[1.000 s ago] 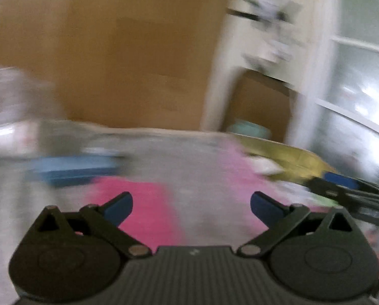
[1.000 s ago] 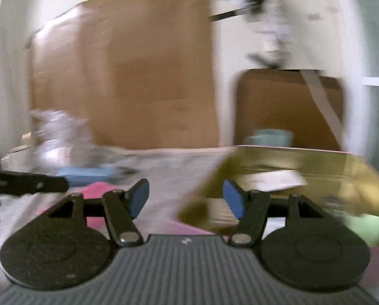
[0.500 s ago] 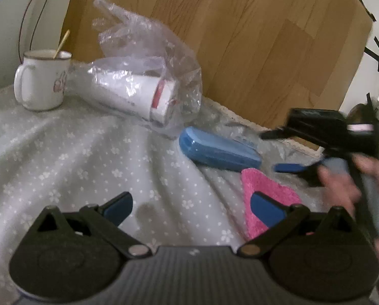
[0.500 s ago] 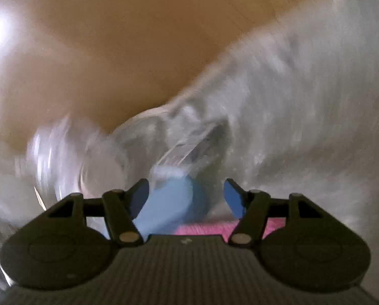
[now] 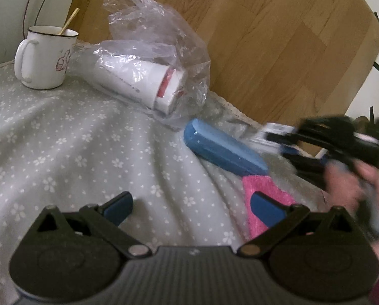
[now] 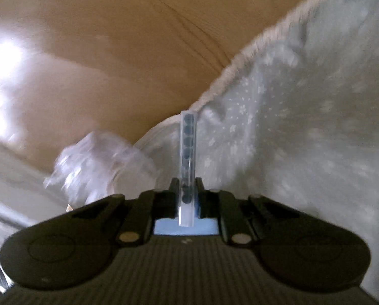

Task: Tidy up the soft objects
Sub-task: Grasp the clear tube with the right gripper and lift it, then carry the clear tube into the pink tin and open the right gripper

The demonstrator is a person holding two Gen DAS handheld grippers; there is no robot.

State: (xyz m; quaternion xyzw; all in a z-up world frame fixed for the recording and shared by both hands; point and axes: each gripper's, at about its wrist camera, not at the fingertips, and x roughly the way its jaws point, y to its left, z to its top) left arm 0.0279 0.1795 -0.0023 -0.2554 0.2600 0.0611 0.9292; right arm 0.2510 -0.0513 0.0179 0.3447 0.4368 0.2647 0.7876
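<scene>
1. Spread wide over the flowered cloth [image 5: 62, 137]: left gripper [image 5: 189, 204]; pink towel [image 5: 265, 198] under its 3 o'clock finger, blue case [image 5: 225, 152] just beyond.
2. Enamel mug [image 5: 44, 58] at 10 o'clock, crinkled plastic bag [image 5: 159, 58] beside it.
3. Now clamped on a clear strip [image 6: 187, 162] (half a second ago gaping): right gripper [image 6: 187, 198].

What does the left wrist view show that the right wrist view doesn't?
Only the left view: a mug, a blue case, a pink cloth, and the open left tool. Only the right view: a clear strip of dark dots clamped in the shut right tool. Both show the flowered cloth, the plastic bag and the wooden board.
</scene>
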